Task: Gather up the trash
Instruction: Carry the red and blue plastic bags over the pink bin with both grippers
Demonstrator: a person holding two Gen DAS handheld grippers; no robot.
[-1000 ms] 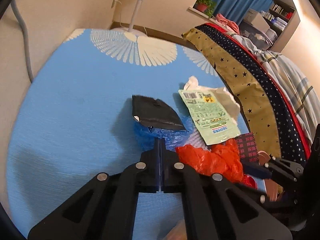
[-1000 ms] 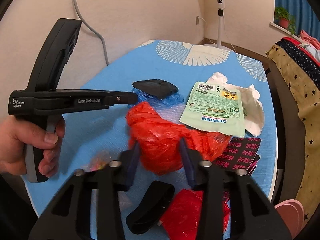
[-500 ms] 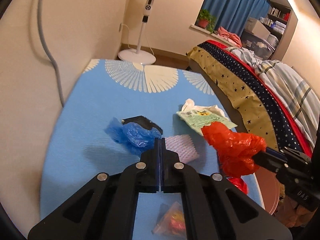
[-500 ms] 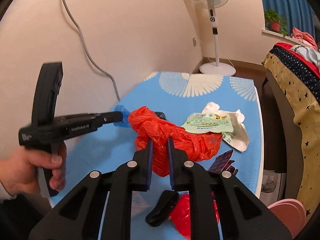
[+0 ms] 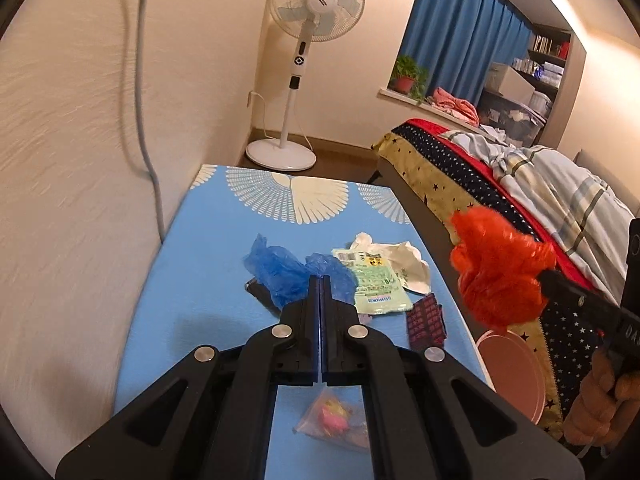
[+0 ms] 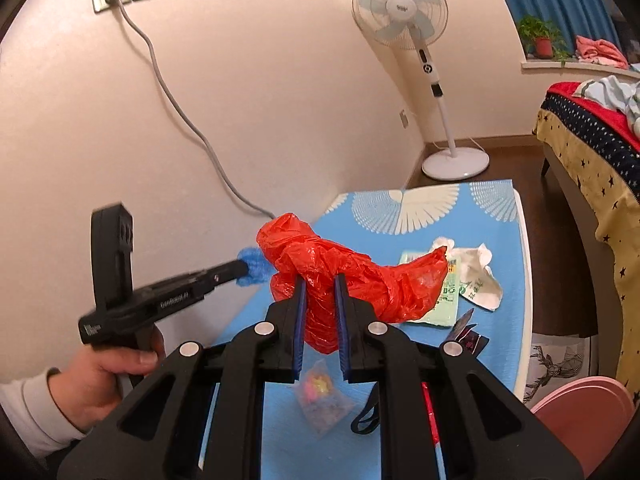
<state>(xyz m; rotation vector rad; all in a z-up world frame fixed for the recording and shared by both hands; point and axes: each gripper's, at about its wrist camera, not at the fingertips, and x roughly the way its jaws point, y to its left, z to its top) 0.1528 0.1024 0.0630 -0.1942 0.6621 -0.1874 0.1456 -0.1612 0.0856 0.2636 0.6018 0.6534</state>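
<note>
- Left wrist view: the left gripper (image 5: 321,280) has its jaws pressed together on a crumpled blue plastic bag (image 5: 280,270), held up above the blue table with the white fan pattern (image 5: 208,264).
- Right wrist view: the right gripper (image 6: 320,284) pinches a crumpled red plastic bag (image 6: 352,276), which hangs in the air over the table's near end.
- On the table lie a pale green printed pouch (image 5: 376,280), a crumpled white wrapper (image 5: 404,258) partly under it, a dark red patterned packet (image 5: 426,316) and a small clear bag of pink and yellow pieces (image 5: 334,420).
- A person's hand (image 6: 108,376) in a white sleeve grips the left gripper's handle.
- A white standing fan (image 5: 316,4) is beyond the table's far end; a bed with a star-patterned cover (image 5: 460,184) runs along its right side.
</note>
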